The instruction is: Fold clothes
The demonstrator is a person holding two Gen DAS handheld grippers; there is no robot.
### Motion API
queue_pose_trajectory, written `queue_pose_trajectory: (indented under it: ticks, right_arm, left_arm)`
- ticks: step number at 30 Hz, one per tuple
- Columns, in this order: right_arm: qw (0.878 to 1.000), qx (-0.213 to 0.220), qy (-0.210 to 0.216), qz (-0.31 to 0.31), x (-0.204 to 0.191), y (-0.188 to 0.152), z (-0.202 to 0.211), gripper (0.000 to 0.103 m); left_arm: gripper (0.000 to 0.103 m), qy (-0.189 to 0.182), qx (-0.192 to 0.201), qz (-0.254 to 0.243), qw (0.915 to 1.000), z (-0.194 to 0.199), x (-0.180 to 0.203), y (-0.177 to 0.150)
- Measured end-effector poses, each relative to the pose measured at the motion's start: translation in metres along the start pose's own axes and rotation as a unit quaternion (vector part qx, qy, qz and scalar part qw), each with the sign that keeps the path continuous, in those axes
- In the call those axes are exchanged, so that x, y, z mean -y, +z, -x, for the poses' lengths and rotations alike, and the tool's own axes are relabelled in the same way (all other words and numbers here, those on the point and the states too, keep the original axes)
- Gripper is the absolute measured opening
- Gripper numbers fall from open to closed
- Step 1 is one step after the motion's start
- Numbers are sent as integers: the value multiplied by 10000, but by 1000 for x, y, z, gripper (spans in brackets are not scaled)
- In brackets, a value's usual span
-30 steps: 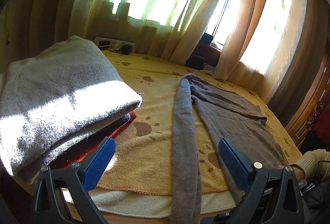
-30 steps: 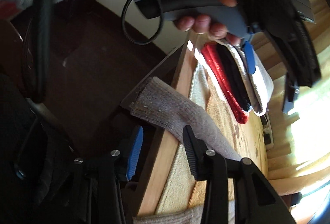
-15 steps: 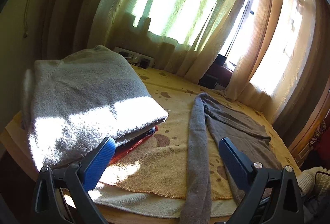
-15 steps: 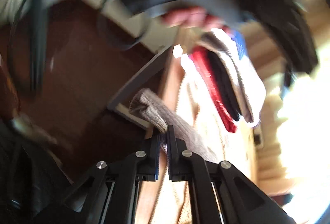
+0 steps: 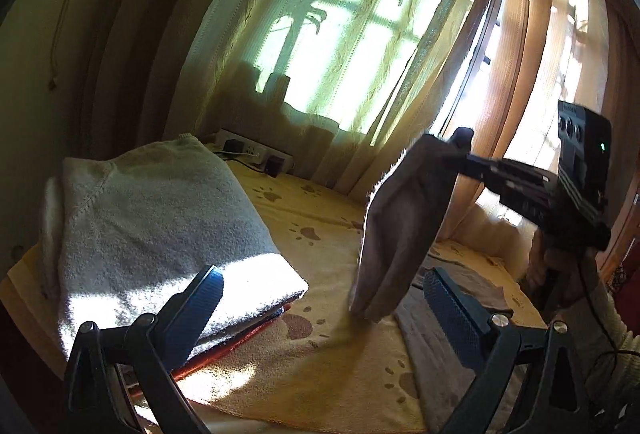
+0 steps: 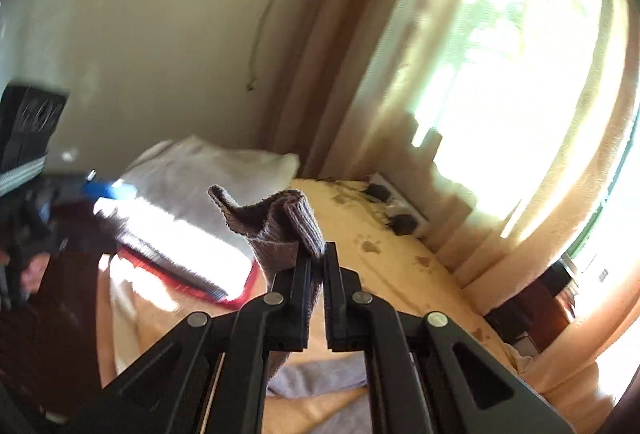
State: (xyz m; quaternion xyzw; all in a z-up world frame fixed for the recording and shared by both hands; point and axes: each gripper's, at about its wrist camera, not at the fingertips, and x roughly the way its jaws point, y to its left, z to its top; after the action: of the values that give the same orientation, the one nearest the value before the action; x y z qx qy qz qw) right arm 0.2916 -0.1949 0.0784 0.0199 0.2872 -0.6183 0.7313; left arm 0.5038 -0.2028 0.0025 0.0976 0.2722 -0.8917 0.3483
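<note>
Right claw [image 6: 318,262] is clamped on the cuff of the grey sweater's sleeve [image 5: 400,226], lifted above the yellow paw-print blanket [image 5: 320,350]. Best to lay that soft, ribbed sleeve flat across the sweater [image 5: 452,322]. Left claw [image 5: 320,310] is wide apart, holding nothing. Nearby sits a fluffy folded pile [image 5: 160,226].
</note>
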Motion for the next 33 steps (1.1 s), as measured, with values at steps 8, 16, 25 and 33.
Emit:
queue_pose_trajectory:
  ticks: [8, 16, 25, 33]
  right_arm:
    - [9735, 993, -1487, -1428, 147, 6, 78, 6]
    - [9113, 478, -2863, -2921, 248, -145, 158, 6]
    - [8647, -812, -2417, -4327, 270, -332, 137, 6]
    - [8587, -408, -2323, -4551, 280, -342, 164, 6]
  left_arm:
    - [102, -316, -615, -133, 9975, -78, 31, -1]
    - [102, -322, -1421, -319, 9888, -172, 59, -11]
    - [102, -2, -1995, -434, 9789, -246, 93, -37]
    - [102, 246, -1824, -753, 9800, -276, 120, -14]
